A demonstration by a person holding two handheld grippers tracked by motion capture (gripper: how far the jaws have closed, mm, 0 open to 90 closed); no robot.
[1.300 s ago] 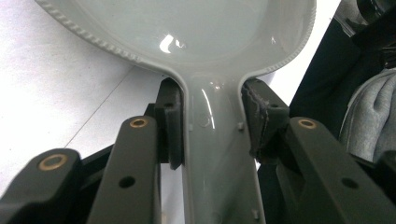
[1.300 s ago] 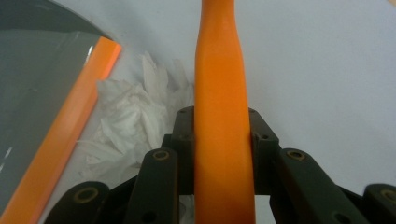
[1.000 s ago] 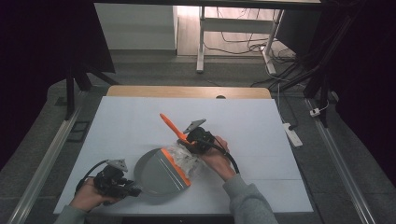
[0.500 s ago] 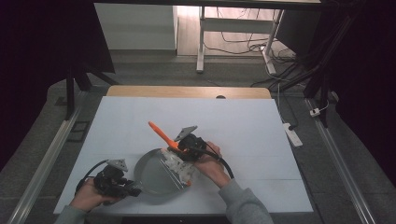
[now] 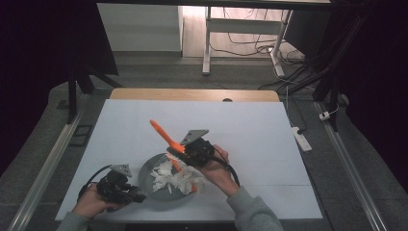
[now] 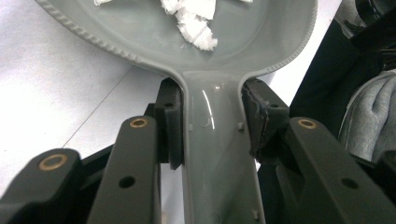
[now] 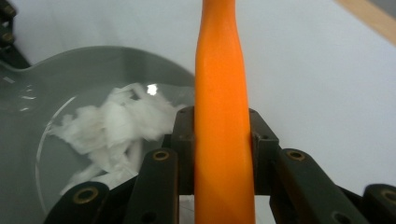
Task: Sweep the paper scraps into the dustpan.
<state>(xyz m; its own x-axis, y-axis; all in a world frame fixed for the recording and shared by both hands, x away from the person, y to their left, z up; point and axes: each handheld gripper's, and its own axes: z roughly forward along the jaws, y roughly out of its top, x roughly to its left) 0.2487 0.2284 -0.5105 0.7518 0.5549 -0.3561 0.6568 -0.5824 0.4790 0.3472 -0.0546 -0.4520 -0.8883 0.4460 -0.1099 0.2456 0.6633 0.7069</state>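
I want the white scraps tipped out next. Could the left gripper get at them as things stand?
Probably not directly: the left gripper is shut on the grey dustpan's handle, so its jaws are taken. The white scraps lie in the pan, so tilting the pan looks like its way to move them.

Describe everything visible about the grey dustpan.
The grey dustpan looks like glossy moulded plastic: a rounded shallow tray with a ribbed rim and a flat handle. It rests on the white table near its front edge. The left gripper is shut on the handle, a pad on each side. White shredded scraps lie piled in the tray.
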